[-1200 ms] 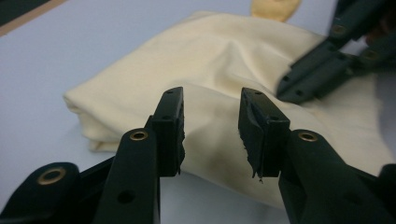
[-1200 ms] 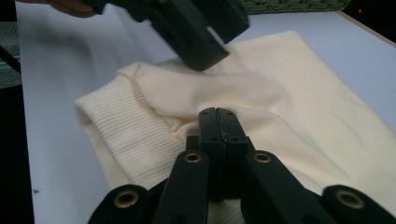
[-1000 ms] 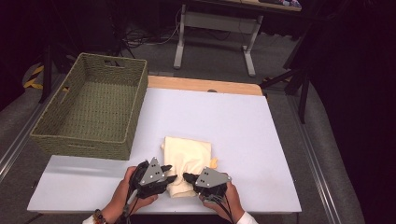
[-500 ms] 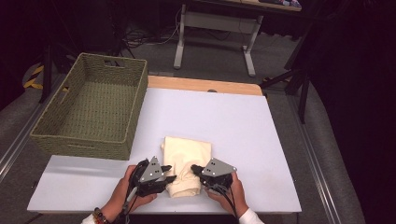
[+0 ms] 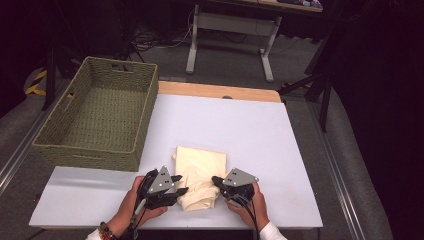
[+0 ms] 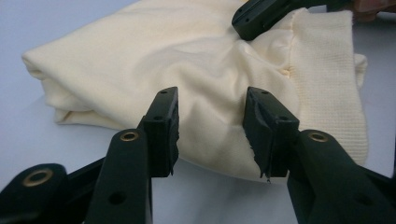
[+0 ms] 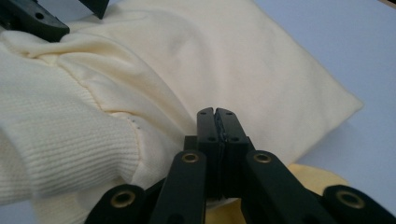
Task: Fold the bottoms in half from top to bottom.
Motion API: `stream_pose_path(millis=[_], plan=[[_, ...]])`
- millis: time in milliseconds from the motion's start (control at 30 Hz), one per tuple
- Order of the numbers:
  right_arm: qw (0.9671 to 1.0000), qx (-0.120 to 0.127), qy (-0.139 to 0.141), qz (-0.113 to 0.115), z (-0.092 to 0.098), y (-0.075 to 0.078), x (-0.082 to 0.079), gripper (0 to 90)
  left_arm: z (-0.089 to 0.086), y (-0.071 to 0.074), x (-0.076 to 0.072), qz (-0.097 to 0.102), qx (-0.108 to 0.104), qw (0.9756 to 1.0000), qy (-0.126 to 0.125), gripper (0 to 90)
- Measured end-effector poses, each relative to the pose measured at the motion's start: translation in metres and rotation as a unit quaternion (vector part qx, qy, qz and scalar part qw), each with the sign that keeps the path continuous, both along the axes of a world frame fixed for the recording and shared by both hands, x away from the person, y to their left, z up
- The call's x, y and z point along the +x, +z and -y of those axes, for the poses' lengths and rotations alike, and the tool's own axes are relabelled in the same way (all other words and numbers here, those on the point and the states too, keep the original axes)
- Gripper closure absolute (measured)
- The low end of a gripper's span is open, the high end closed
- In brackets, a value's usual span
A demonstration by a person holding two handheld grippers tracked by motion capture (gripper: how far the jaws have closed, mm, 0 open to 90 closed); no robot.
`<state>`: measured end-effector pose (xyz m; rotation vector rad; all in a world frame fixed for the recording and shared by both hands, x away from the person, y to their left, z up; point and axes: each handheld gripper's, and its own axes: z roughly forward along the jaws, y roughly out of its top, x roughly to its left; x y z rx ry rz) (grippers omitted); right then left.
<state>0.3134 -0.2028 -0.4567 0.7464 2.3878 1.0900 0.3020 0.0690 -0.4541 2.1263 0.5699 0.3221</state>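
A folded cream garment (image 5: 200, 170) lies on the white table (image 5: 260, 135) near its front edge. My left gripper (image 5: 183, 190) sits at the garment's near left corner. Its jaws have just been opening and stand apart (image 6: 210, 135), with a bulge of the cloth (image 6: 210, 70) just beyond the pads and nothing pressed. My right gripper (image 5: 216, 180) is at the near right side, by the ribbed hem (image 7: 60, 140). Its jaws (image 7: 217, 116) are shut flat together, and I see no cloth between the pads.
A green woven basket (image 5: 85, 150) stands empty on the table's left side. A wooden strip (image 5: 220, 91) runs along the far edge. Behind the table are a metal desk frame (image 5: 230, 30) and dark floor.
My right gripper has shifted a little to the right along the garment's near edge, so the two grippers are farther apart. The left hand stayed in place.
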Motion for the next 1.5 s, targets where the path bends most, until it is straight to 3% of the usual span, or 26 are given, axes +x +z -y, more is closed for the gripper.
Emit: stream_pose_path(millis=[300,400,633,900,1200,1500], plan=[[0.9993,0.034,-0.010,0.010,0.010,0.011,-0.001,82.0,-0.012,0.014,-0.004,0.032,-0.013,0.9994,0.009,47.2],[0.9985,0.047,-0.016,0.024,0.015,0.018,-0.002,76.6,-0.017,0.018,-0.005,0.044,-0.021,0.9987,0.011,42.4],[0.9963,0.057,-0.031,0.057,0.026,0.026,-0.004,63.9,-0.027,0.023,-0.006,0.073,-0.011,0.9968,0.030,36.4],[0.9929,0.071,-0.040,0.087,0.036,0.032,-0.008,47.2,-0.037,0.024,-0.008,0.101,0.008,0.9944,0.029,32.1],[0.9894,0.069,-0.068,0.108,0.043,0.032,-0.013,31.0,-0.056,0.020,-0.008,0.101,-0.009,0.9941,0.038,26.2],[0.9857,0.064,-0.094,0.124,0.052,0.032,-0.019,24.9,-0.069,0.016,-0.013,0.109,-0.001,0.9927,0.052,22.7]])
